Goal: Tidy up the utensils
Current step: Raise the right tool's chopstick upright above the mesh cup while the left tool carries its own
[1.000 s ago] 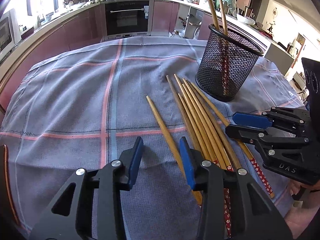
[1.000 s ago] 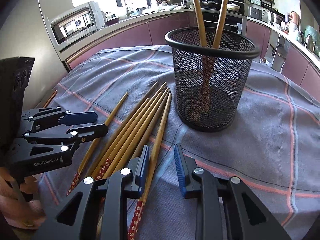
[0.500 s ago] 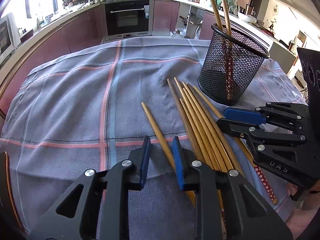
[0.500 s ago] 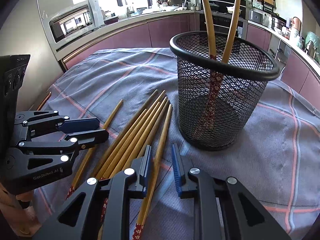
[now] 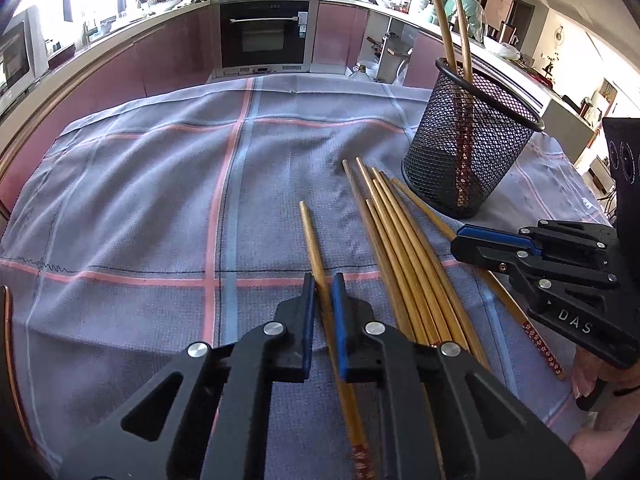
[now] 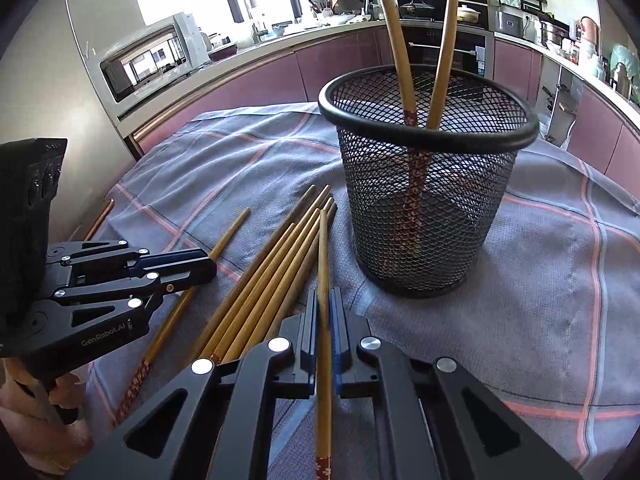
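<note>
One chopstick (image 5: 316, 248) is clamped by the left gripper (image 5: 322, 300) and another (image 6: 323, 264) by the right gripper (image 6: 324, 312), likely for transfer into the mesh holder (image 6: 428, 200) at 1 o'clock.

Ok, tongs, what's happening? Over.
Left tongs shut on lone chopstick. Right tongs shut on another chopstick. Mesh cup ahead, nothing blocking.

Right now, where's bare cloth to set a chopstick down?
The cloth is bare left of the left gripper, up to its far hem. More bare cloth lies right of the mesh basket. It's crowded between the grippers, where the loose chopsticks lie.
</note>
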Demonstrator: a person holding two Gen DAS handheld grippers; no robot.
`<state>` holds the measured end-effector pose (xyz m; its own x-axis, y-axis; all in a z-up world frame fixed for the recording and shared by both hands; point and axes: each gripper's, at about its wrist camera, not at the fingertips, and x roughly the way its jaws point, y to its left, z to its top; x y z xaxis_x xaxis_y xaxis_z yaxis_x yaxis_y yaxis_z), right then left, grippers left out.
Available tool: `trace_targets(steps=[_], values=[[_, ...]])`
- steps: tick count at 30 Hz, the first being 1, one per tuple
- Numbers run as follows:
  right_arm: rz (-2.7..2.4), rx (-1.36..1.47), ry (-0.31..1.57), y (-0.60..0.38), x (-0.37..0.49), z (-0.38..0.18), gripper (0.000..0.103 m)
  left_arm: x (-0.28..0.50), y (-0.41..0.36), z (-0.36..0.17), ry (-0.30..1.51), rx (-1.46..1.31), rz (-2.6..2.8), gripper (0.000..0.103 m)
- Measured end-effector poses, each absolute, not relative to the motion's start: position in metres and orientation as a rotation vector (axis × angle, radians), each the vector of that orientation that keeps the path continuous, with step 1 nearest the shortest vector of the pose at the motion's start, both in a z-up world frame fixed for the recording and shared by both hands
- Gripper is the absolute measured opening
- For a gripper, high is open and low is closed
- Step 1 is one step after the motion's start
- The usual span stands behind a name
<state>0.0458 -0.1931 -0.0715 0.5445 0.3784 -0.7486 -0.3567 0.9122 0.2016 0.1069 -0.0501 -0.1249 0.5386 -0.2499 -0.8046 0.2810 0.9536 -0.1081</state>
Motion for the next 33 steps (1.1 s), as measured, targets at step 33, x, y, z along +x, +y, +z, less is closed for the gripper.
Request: trace_targets(steps=[33], values=[[0.506, 0.062, 0.678, -0.219, 0.002, -0.002, 0.005, 0.072, -0.043, -0.071, 0.836, 0.017, -0.378, 0.007]])
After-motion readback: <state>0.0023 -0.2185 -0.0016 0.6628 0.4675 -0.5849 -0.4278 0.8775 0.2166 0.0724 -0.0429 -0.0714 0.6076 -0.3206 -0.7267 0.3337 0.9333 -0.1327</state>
